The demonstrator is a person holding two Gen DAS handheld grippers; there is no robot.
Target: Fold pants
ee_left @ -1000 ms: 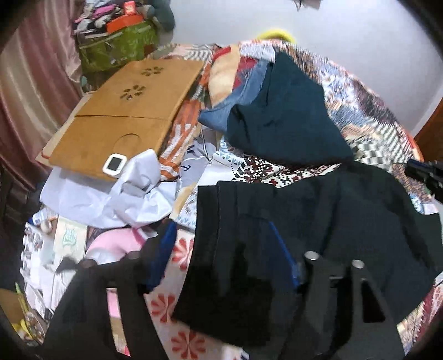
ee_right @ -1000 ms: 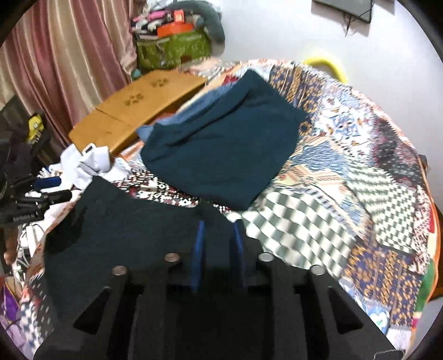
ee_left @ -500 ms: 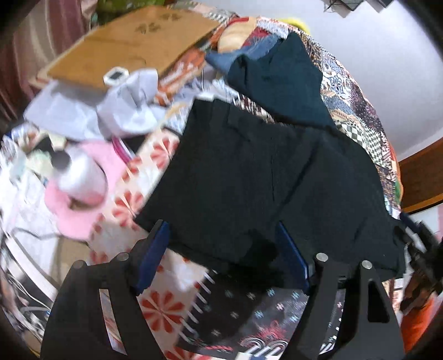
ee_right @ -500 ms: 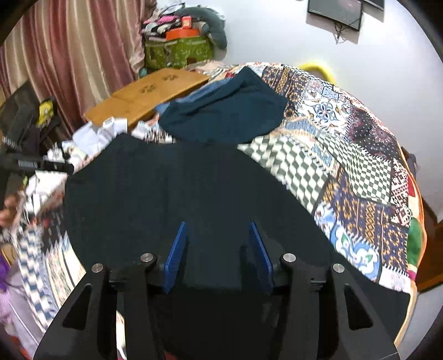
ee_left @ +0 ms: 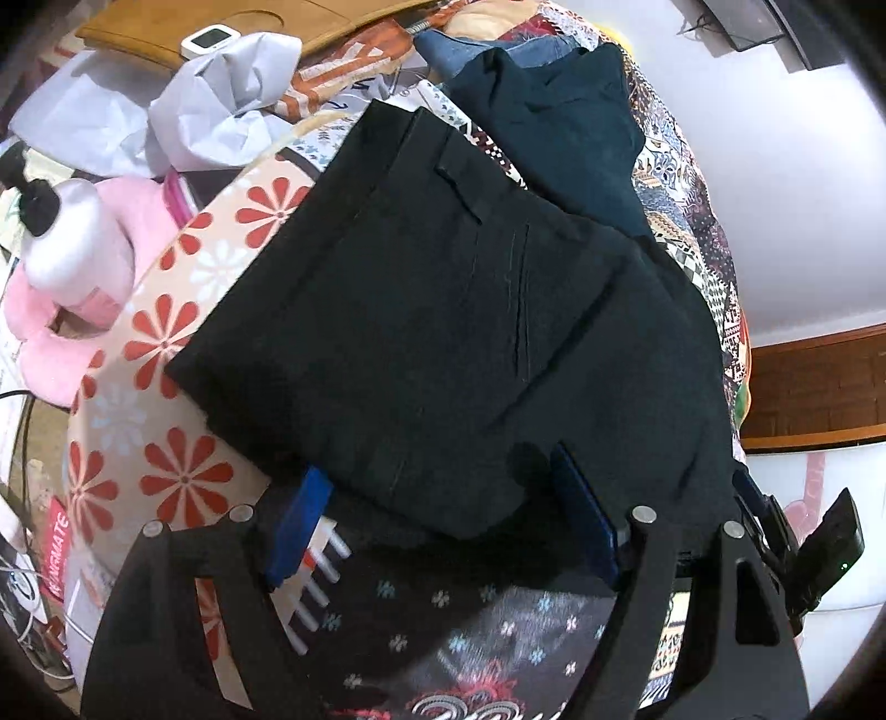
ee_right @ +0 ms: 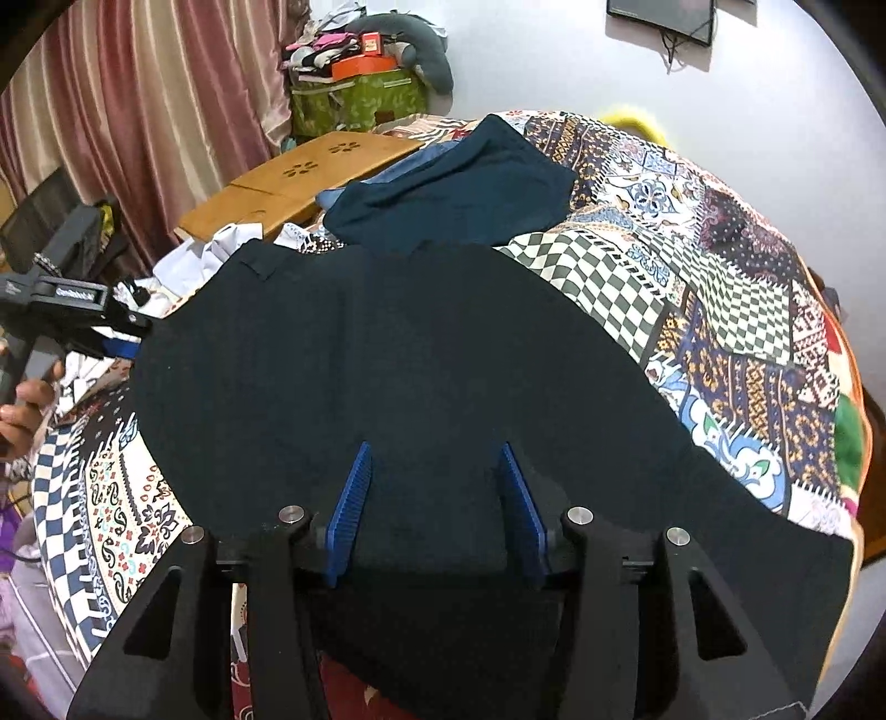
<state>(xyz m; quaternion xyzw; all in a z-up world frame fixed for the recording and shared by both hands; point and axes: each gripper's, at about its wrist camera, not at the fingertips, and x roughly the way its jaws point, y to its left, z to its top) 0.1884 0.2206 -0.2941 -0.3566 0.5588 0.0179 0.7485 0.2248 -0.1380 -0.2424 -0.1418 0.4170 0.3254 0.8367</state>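
Underneath everything, the bed (ee_right: 720, 266) is covered by a patchwork quilt of checks and floral squares. Across its near part lie the black pants (ee_right: 387, 360), spread flat, the waistband end toward the cluttered side and the leg running off toward the bed's edge at the right of my right-hand view. Beyond them, touching their far edge, sits a dark teal garment (ee_right: 459, 194) folded on top of a bit of blue denim (ee_left: 465, 44). Farther off is a wooden lap tray (ee_right: 299, 183), and beside it a crumpled white cloth (ee_left: 221, 105). A pink plush toy (ee_left: 77, 266) lies off the bed's flowered edge.

My right gripper (ee_right: 437, 498) hangs over the pants, its jaws parted and gripping nothing; the blue pads stand on either side of black cloth without pressing it. My left gripper (ee_left: 443, 526) sits at the near edge of the pants, its jaws closing yet wide apart, the hem lying between the pads with no pinch on it. My left hand (ee_right: 22, 410) shows at the edge of the right view.
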